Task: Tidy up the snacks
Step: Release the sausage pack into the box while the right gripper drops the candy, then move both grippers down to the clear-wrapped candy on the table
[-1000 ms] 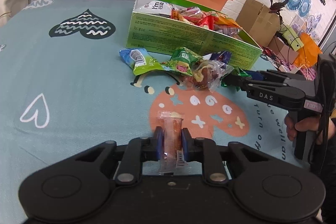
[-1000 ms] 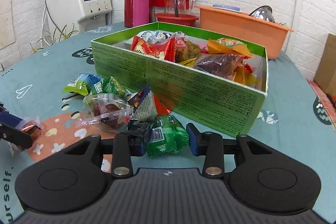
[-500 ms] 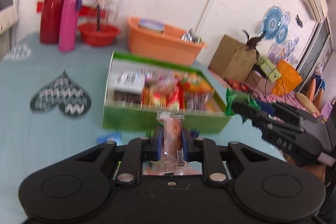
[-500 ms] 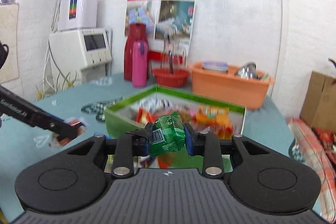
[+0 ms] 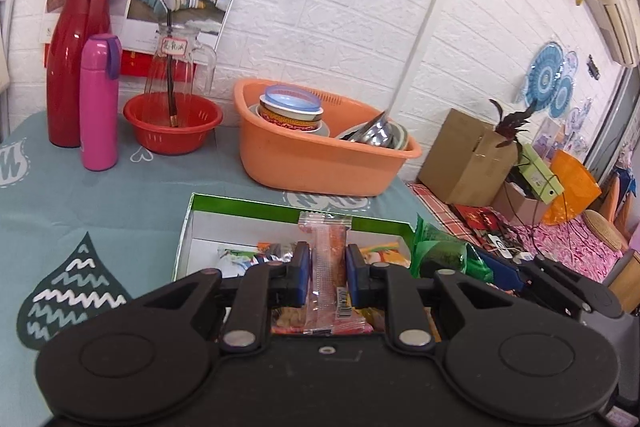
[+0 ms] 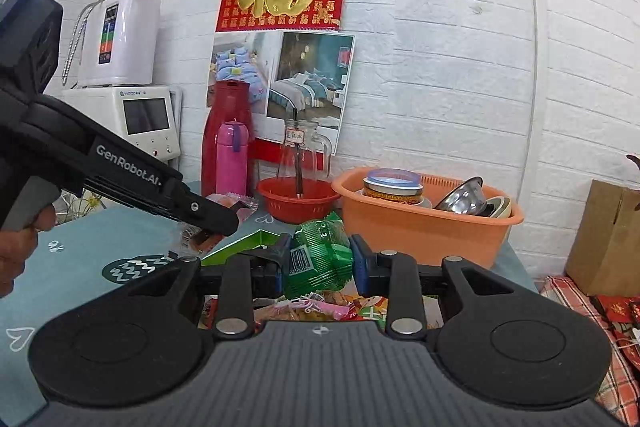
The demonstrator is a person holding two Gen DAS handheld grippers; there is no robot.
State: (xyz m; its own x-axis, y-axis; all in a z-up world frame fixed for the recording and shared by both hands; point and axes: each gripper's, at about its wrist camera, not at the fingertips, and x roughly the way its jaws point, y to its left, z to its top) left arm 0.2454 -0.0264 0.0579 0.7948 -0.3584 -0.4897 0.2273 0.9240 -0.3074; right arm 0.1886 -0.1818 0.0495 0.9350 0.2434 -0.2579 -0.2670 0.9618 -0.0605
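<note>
Now the left gripper [image 5: 327, 273] clamps one clear packet with an orange snack [image 5: 328, 263], and the right gripper [image 6: 319, 263] clamps one green packet [image 6: 320, 255] (barcode facing the camera). Both hang above one green box [image 5: 280, 209] of snacks, before one orange basin [image 5: 320, 163].

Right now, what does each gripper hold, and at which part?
Left gripper: clear-wrapped orange snack stick, pinched around its middle. Right gripper: green snack packet, squeezed across its sides.

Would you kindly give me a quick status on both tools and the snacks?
Left tool shut on clear orange snack stick. Right tool shut on green snack packet. Both raised over green snack box. Nothing in the way.
</note>
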